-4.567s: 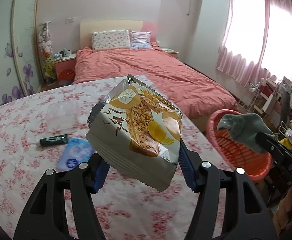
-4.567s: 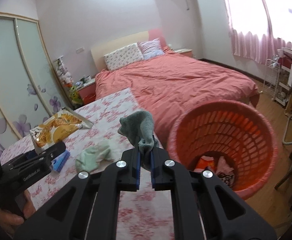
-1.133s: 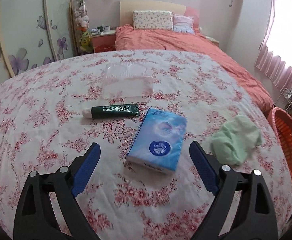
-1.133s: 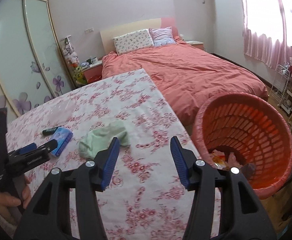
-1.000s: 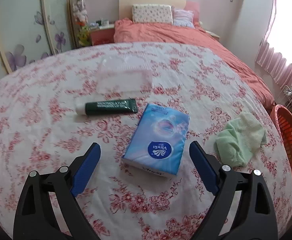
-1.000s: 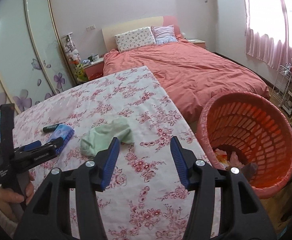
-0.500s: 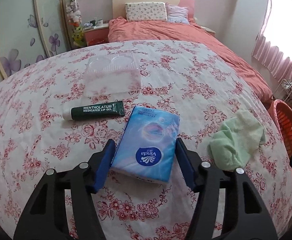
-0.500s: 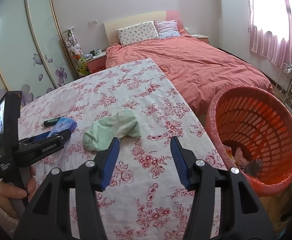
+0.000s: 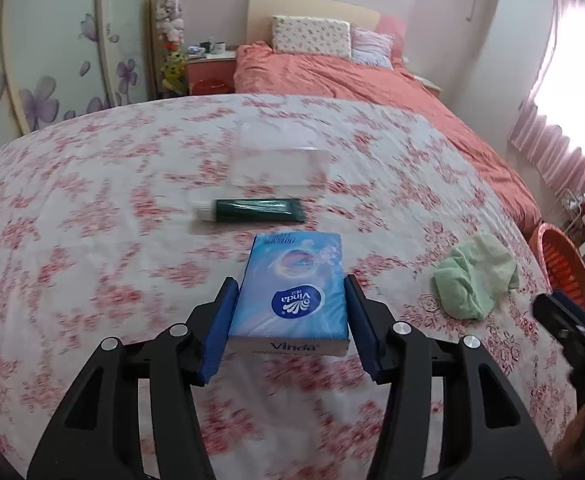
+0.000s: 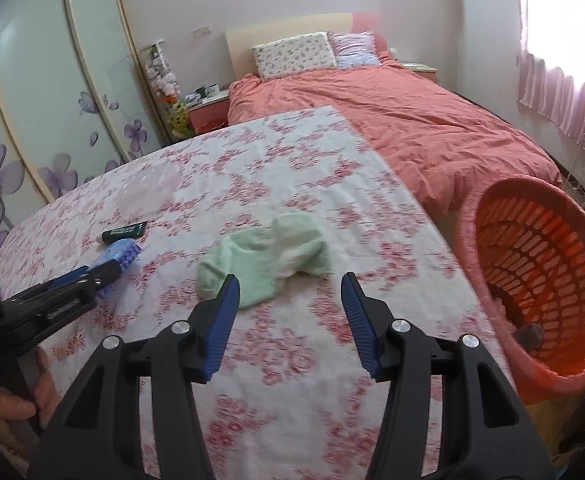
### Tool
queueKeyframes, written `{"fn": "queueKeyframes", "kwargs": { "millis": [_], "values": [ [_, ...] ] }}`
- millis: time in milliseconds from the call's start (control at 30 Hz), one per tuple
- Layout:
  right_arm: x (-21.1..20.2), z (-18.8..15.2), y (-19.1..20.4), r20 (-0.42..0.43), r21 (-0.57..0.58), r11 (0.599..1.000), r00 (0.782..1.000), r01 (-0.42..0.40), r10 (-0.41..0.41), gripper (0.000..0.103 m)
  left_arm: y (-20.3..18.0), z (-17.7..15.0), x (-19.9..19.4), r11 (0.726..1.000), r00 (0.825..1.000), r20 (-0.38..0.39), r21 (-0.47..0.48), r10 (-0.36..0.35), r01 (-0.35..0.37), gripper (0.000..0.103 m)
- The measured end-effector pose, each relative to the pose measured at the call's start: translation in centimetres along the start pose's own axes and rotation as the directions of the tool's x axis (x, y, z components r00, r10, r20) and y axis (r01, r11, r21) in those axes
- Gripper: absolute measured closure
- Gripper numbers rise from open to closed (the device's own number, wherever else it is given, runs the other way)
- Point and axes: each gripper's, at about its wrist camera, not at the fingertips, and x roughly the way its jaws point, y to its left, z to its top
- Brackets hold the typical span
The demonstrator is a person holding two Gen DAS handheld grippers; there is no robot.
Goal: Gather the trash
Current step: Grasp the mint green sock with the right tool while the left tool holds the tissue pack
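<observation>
left gripper (image 9: pixel 288 328): fingers have just been closing, now pinching the tissue pack (image 9: pixel 292 288) by its two long sides; pack looks just clear of the worktop (image 9: pixel 92 208), hard to be sure through the blur
right gripper (image 10: pixel 288 320): fingers spread, nothing between them, jaws have narrowed a little; green cloth (image 10: pixel 264 252) sits at 12 o'clock just past the tips, not touched
tissue pack handling: judged light, soft film wrap, squashes under squeeze, film a bit slippery; side-to-side hold near the middle of the length looks right, the near end hangs toward the camera
green cloth handling: judged soft, limp, light, will drape; take a raised fold near the middle, not a flat edge
other trash: dark green tube (image 9: pixel 252 211) at 12 o'clock beyond the pack, near but apart; clear plastic tray (image 9: pixel 278 160) farther at 12 o'clock
basket (image 10: pixel 532 272): orange, open top, off the worktop edge at 3 o'clock in right wrist view, some things already in the bottom
edges: worktop edge runs between the cloth and the basket; bed (image 10: pixel 412 120) beyond at 1 o'clock
open room: bare floral cover around the pack at 9 o'clock; the path toward the basket crosses the cloth and the right gripper, so the two grippers could crowd each other there
</observation>
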Motion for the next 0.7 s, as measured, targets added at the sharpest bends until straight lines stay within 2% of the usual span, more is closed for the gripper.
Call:
{"fn": "queueKeyframes", "kwargs": {
  "millis": [100, 300, 467, 533, 567, 633, 700],
  "values": [
    [1.2, 0.2, 1.4, -0.028, -0.021, 1.000, 0.999, -0.016, 0.016, 0.058, 1.2, -0.1, -0.4, 1.000, 1.000, 0.008, -0.013, 0.005, -0.005, 0.050],
    [1.9, 0.1, 2.6, -0.050, -0.036, 0.999, 0.998, -0.031, 0.029, 0.059, 2.0, -0.7, 0.8, 1.000, 0.999, -0.041, -0.013, 0.009, -0.010, 0.049],
    [2.2, 0.2, 2.4, -0.057, -0.034, 0.999, 0.998, -0.023, 0.021, 0.059, 1.6, -0.6, 1.7, 1.000, 0.998, -0.063, 0.005, 0.028, -0.028, 0.032],
    [2.3, 0.2, 2.3, -0.060, -0.032, 0.999, 0.998, -0.021, 0.019, 0.059, 1.3, -0.4, 2.0, 0.999, 0.997, -0.065, 0.023, 0.051, -0.049, 0.032],
    [2.4, 0.2, 2.3, -0.062, -0.032, 0.999, 0.998, -0.021, 0.019, 0.059, 1.1, -0.3, 2.2, 0.998, 0.996, -0.064, 0.034, 0.061, -0.059, 0.033],
    [2.6, 0.2, 2.3, -0.065, -0.033, 0.999, 0.998, -0.022, 0.019, 0.059, 0.8, -0.4, 2.2, 0.996, 0.996, -0.047, 0.056, 0.079, -0.077, 0.051],
    [2.7, 0.3, 2.4, -0.068, -0.035, 0.999, 0.997, -0.025, 0.023, 0.059, 1.0, -0.4, 2.1, 0.996, 0.997, -0.041, 0.052, 0.068, -0.066, 0.052]
  ]
}}
